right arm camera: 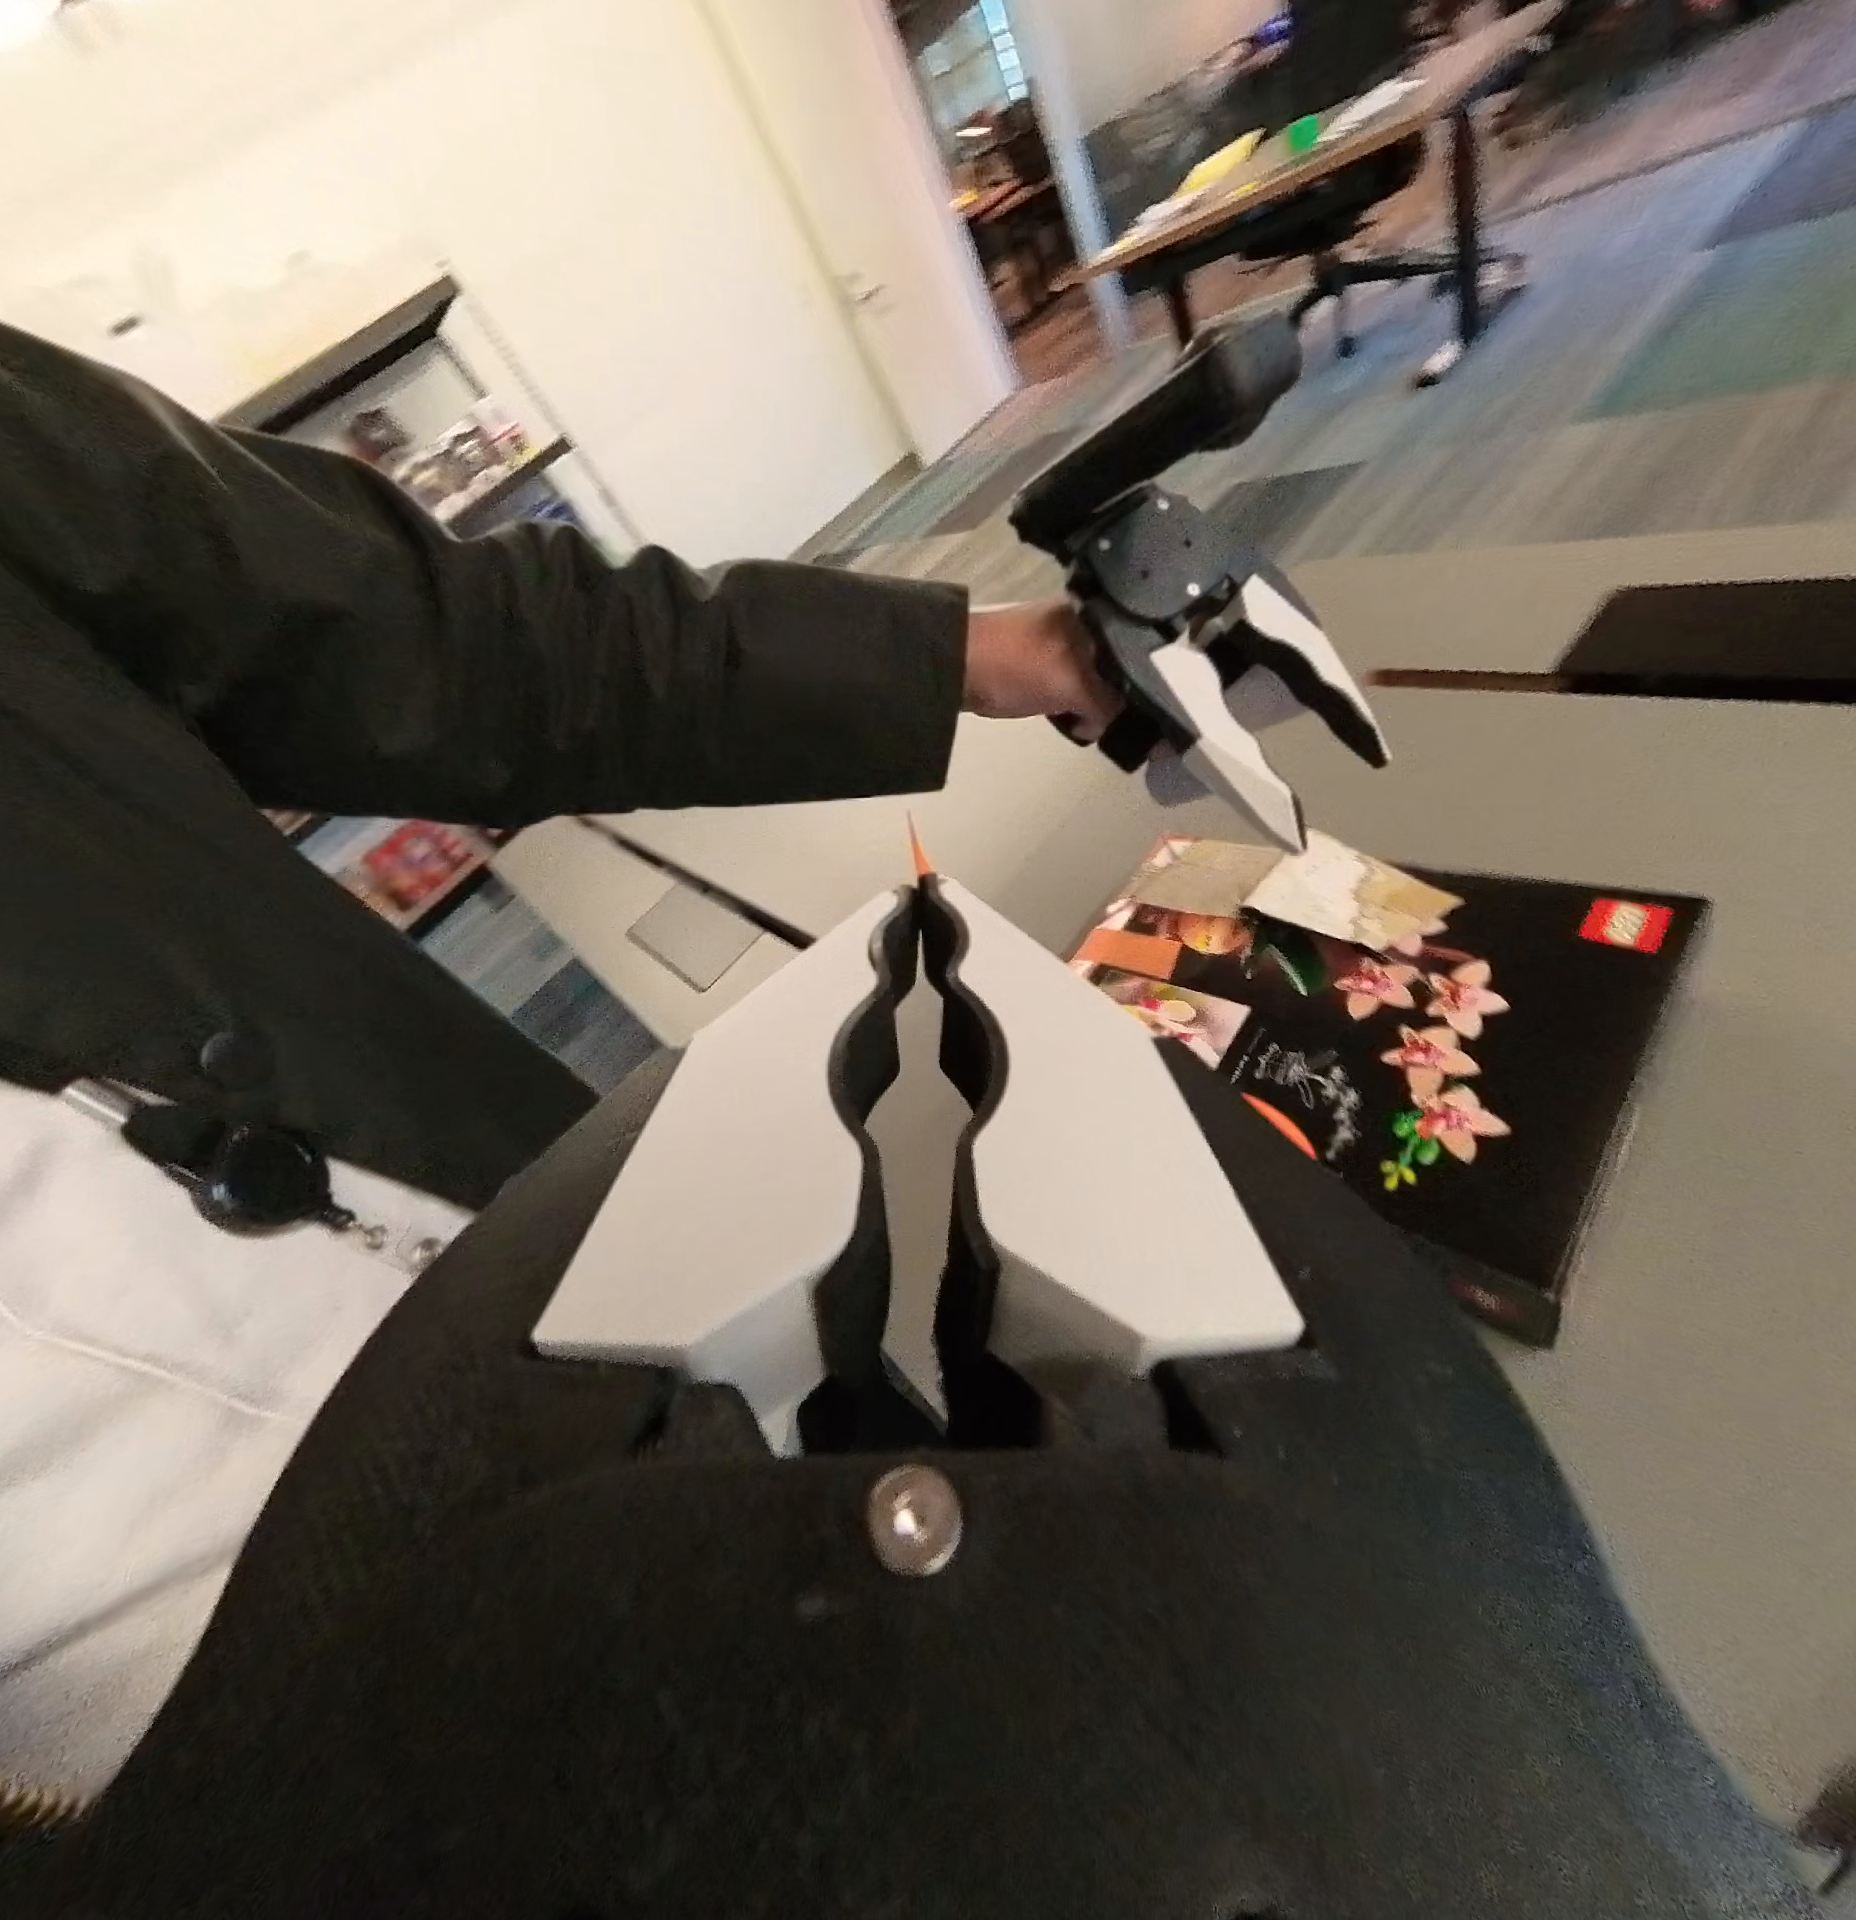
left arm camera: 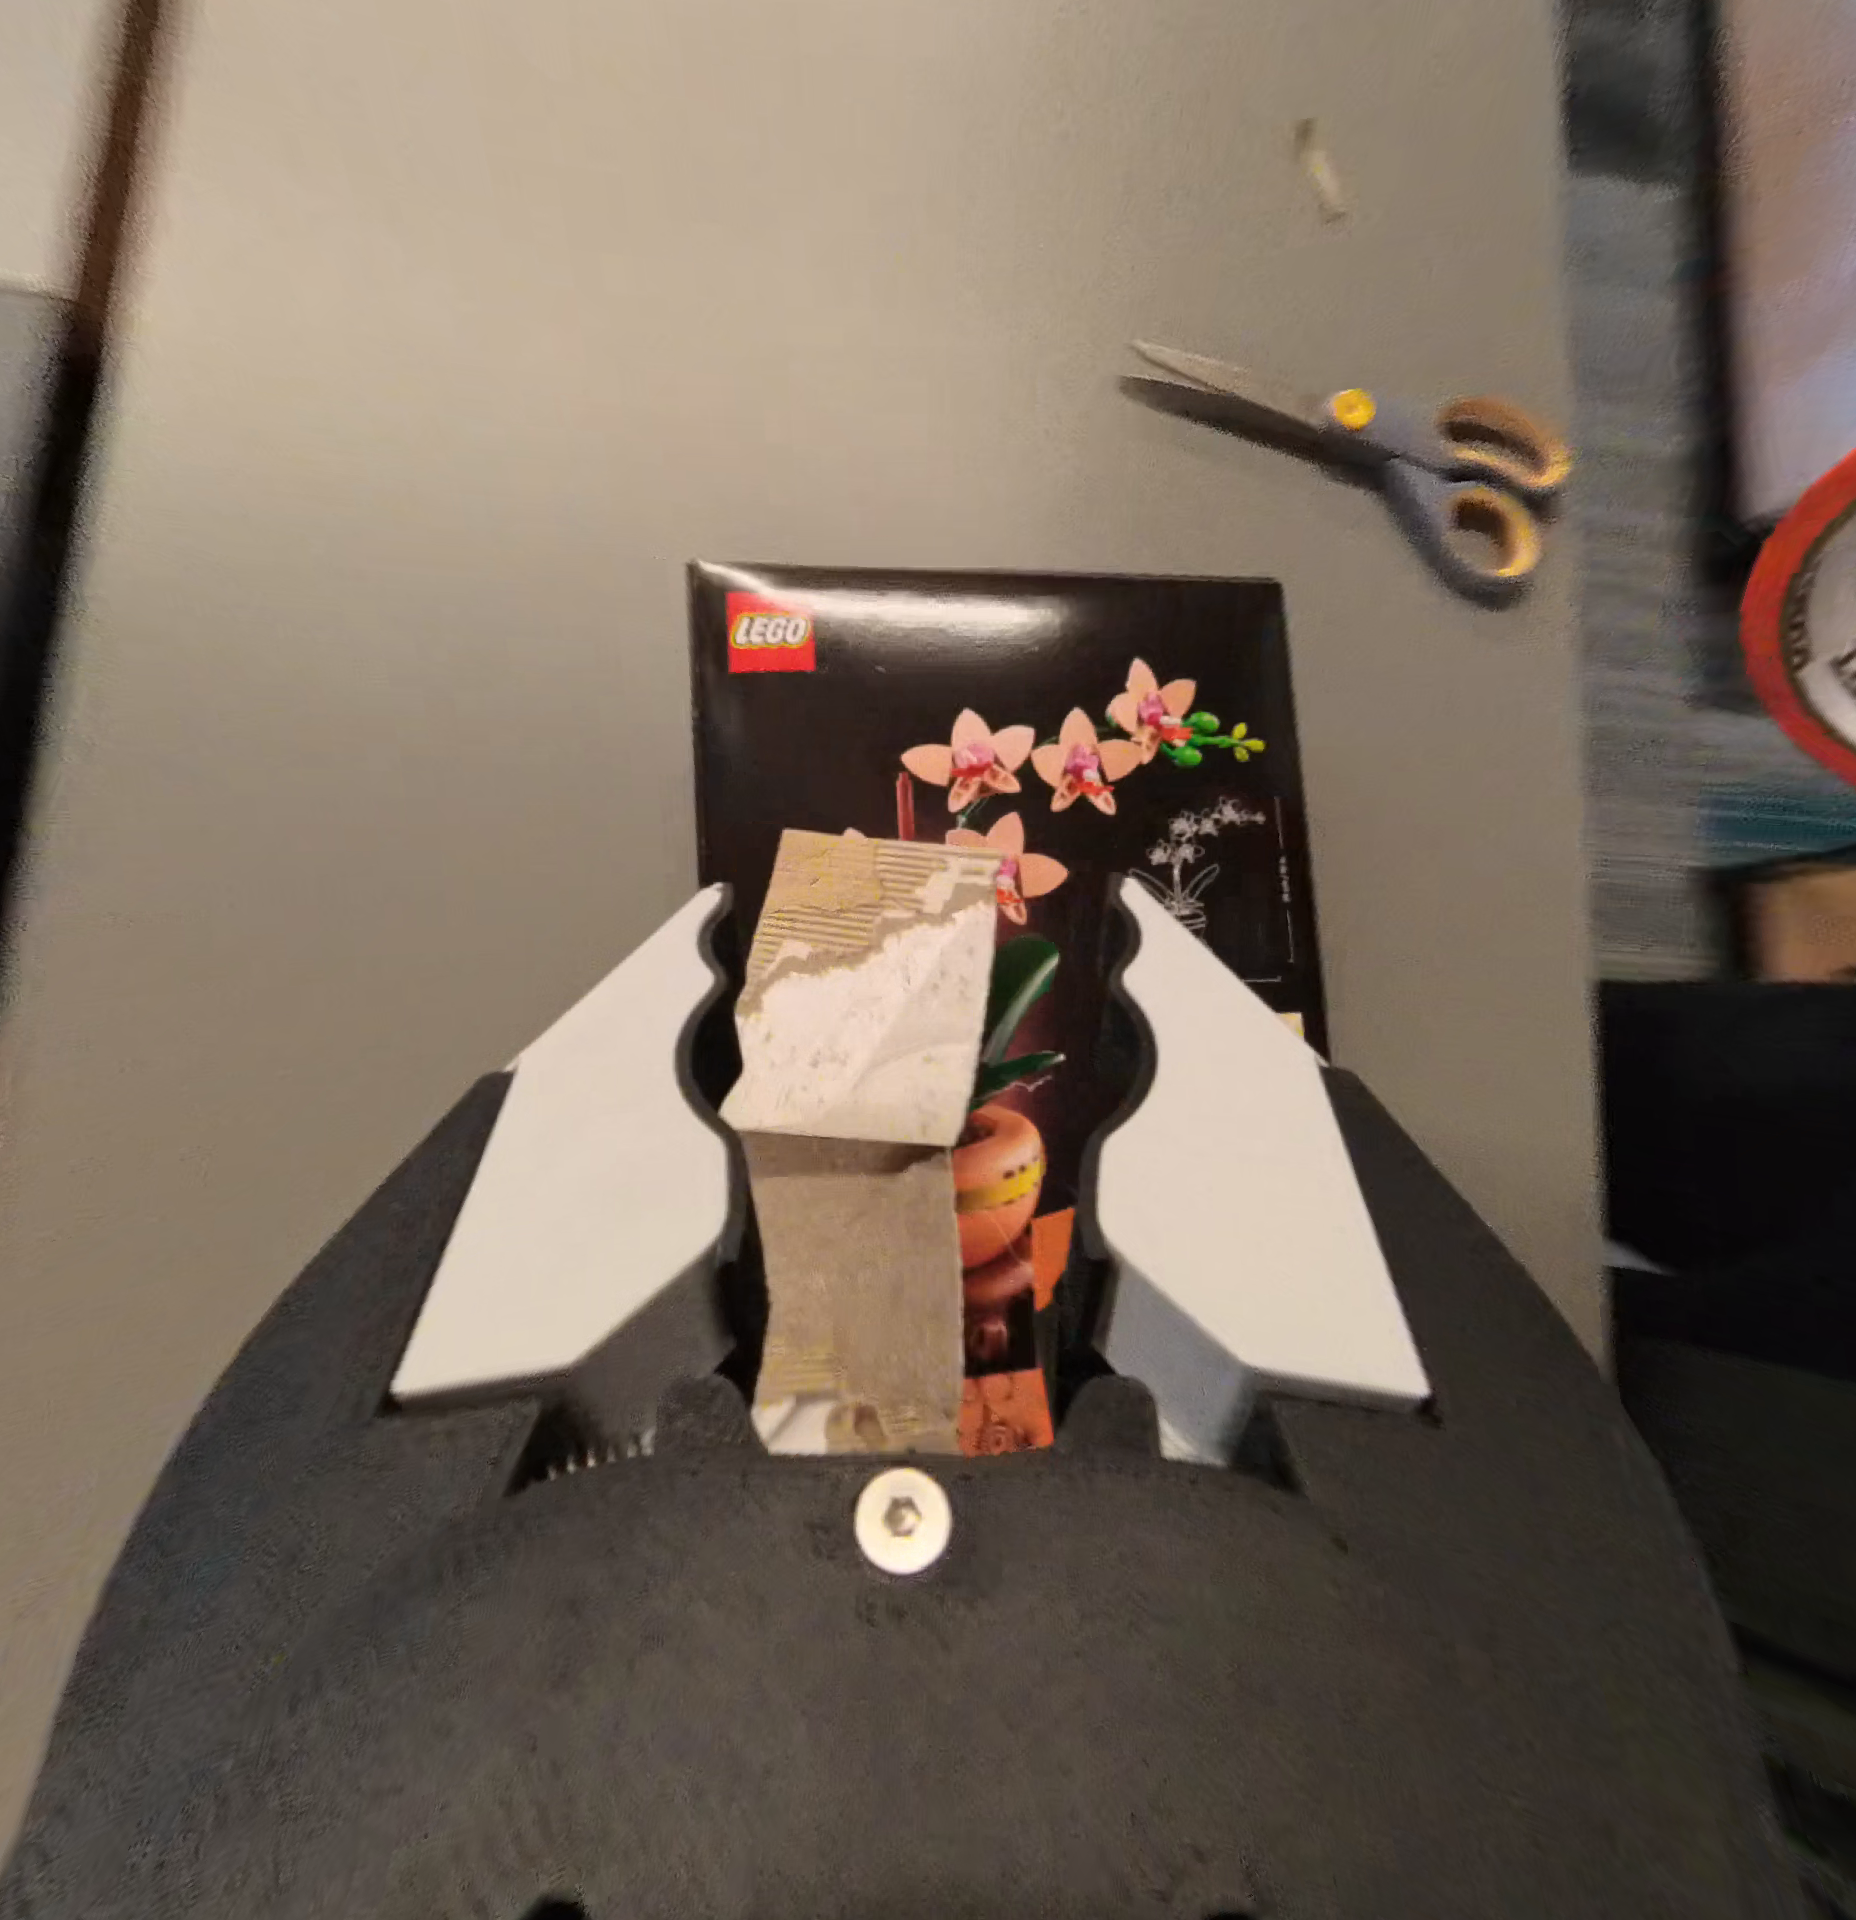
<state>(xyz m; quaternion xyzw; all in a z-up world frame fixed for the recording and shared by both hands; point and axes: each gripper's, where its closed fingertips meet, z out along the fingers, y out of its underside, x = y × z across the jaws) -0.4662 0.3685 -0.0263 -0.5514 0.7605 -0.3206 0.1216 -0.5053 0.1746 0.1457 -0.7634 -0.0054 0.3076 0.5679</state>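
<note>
The left gripper [left arm camera: 919, 914] is hovering over a black flower-printed box [left arm camera: 1142, 665] lying flat on the grey tabletop [left arm camera: 384, 623], its fingers spread wide around a torn, peeled-up cardboard flap [left arm camera: 862, 997] without clearly touching it. The right gripper [right arm camera: 919, 894] is hanging off to the side, fingers pressed together on a thin orange sliver [right arm camera: 916, 857] – what it is I cannot tell. A pair of scissors [left arm camera: 1402, 457] is lying well apart from the box. The flap is looking ragged and thin – a hard pull could be tearing it off short, and the unheld box could be sliding or lifting with it.
</note>
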